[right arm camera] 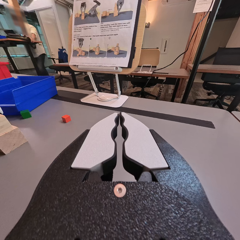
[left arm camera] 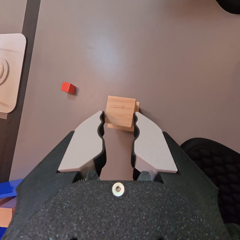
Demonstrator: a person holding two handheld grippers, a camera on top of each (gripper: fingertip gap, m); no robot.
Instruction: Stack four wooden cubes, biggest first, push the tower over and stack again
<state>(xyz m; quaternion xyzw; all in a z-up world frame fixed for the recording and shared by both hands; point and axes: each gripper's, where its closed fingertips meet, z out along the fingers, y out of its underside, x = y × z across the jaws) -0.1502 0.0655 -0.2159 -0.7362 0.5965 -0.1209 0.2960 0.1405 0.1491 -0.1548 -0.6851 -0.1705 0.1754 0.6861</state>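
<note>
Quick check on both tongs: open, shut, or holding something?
Left tongs: shut on the wooden cube, pads against its two sides, above another wooden block.
Right tongs: shut, nothing between them, above the grey table.

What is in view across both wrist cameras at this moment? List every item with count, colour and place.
Wooden block: one, pale wood, between the left jaws, both pads against its sides, over a larger one.
Larger wooden block: one, pale wood, on the table beneath it.
Red cube: one, alone on the table, left of the blocks.
Green cube: one, beside the bins.
Blue bins: at least two, far left of the table.
Red bin: one, behind the blue ones.
Document stand: one, white base, holding a printed sheet.
Table: grey, with a dark strip.
Person: one, standing at a far desk.
Left gripper: closed on the wooden block.
Right gripper: jaws shut, empty.
</note>
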